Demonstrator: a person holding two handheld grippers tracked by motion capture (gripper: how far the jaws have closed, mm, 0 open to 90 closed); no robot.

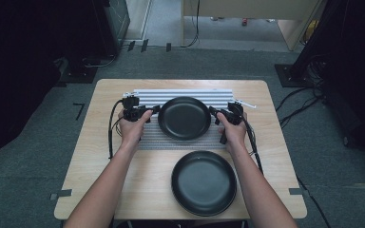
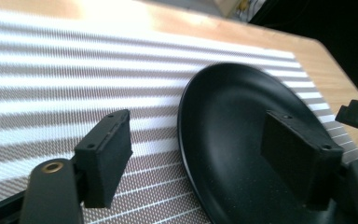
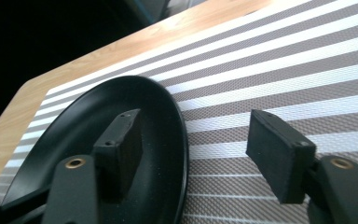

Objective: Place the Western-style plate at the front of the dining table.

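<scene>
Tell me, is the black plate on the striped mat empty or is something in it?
Empty. The plate on the mat shows a bare black inside in the high view and both gripper views.

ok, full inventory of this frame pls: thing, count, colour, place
plates: 2, black; far plate on the placemat between the two grippers, near plate on bare wood at the table's near edge
placemat: 1, grey and white stripes, far middle of the table
table: 1, light wood, on grey carpet
cables: several, black, on the floor to the right of the table
left gripper: 1, black, jaws open astride the far plate's left rim
right gripper: 1, black, jaws open astride the far plate's right rim
hands: 2, left hand and right hand, bare forearms coming in from the bottom edge
</scene>
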